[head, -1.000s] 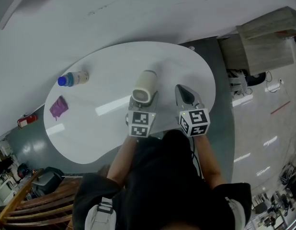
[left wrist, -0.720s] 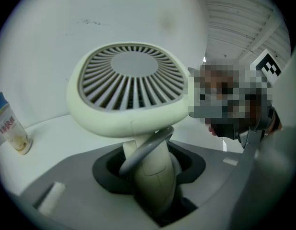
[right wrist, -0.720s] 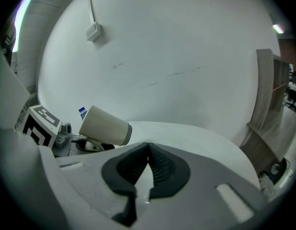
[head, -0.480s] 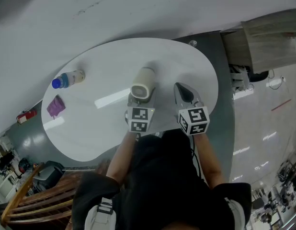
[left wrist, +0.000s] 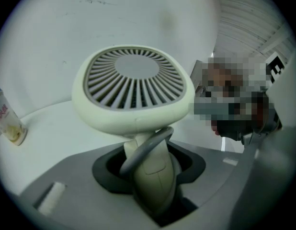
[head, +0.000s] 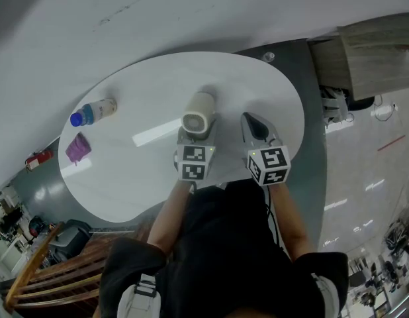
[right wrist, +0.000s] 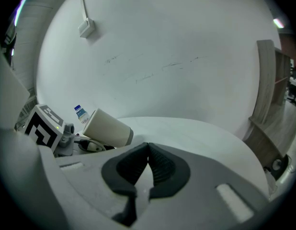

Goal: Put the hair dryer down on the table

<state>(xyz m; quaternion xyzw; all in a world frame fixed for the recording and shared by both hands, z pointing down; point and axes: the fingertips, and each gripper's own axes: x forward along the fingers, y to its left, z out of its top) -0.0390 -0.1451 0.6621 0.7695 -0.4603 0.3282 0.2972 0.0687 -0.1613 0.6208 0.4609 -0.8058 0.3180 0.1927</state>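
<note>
- Cream dryer [left wrist: 133,92]: handle clamped in left hand-held gripper [head: 194,136], ready for setting down on tabletop [head: 125,177] beneath.
- Right hand-held gripper [right wrist: 147,164]: closed, empty, idle just right of dryer.

The left gripper [head: 195,135] and right gripper [head: 257,128] have sunk slightly toward the table [head: 145,88] — hair dryer [head: 198,113] lowered too.

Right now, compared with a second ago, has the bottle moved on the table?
No. The bottle still lies just beyond the purple item, near the table's left edge, as before.
</note>
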